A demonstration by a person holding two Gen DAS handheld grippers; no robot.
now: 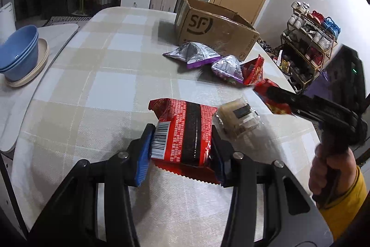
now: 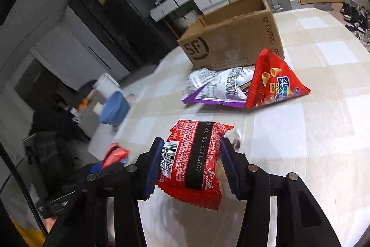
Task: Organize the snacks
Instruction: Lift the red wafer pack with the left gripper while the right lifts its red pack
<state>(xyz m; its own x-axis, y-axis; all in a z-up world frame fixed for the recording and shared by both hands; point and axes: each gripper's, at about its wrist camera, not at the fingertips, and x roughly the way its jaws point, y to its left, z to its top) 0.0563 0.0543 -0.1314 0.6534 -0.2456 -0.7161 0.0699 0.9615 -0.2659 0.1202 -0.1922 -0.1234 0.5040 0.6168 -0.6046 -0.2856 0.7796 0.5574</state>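
Red foil snack packets sit in both grippers. The left gripper (image 1: 181, 149) has its jaws clenched on a red packet with a black stripe and a barcode (image 1: 185, 133), held just above the checked beige-and-white cloth surface (image 1: 97, 75). Just beside that packet, on the surface, lies a small clear-wrapped pale snack (image 1: 238, 117). The right gripper (image 2: 190, 166) grasps a second red packet with a black date strip (image 2: 196, 159), its jaws pressing both sides; in the left wrist view this gripper shows at the right, held by a hand (image 1: 330, 168) in a yellow sleeve (image 1: 346, 200). Farther back, two silver-and-purple bags (image 2: 217, 87) and a red triangular cone-snack bag (image 2: 272, 82) lie together, near an open brown cardboard box marked SF (image 2: 233, 43). Stacked blue bowls (image 1: 19, 52) stand on a pale plate (image 1: 30, 75) well apart, at the left.
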